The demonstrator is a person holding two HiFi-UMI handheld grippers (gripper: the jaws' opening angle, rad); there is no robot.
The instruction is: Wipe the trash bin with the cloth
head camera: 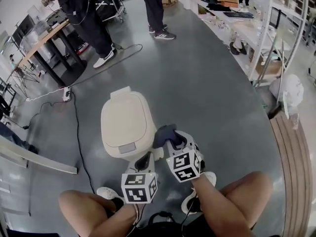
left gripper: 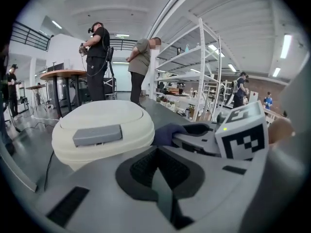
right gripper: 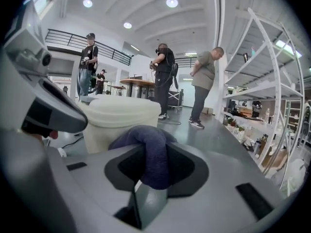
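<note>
A cream trash bin [head camera: 125, 124] with a domed lid and a grey push tab [left gripper: 97, 135] stands on the grey floor in front of me. My right gripper [head camera: 170, 138] is shut on a dark blue cloth [head camera: 164, 132], which bulges out between the jaws [right gripper: 146, 152]. The cloth sits beside the bin's right side [right gripper: 119, 123]; I cannot tell whether it touches. My left gripper [head camera: 144, 161] hangs close to the bin's near side, its jaws shut with nothing between them [left gripper: 158, 168]. From the left gripper view the cloth [left gripper: 167, 132] and the right gripper [left gripper: 204, 139] show beside the bin [left gripper: 99, 118].
A black cable [head camera: 74, 117] runs over the floor left of the bin to a power strip [head camera: 66, 94]. Two people [head camera: 86, 19] stand farther back beside a table [head camera: 42, 41]. White shelving [head camera: 256, 28] lines the right. My knees and shoes [head camera: 106, 194] are just behind the grippers.
</note>
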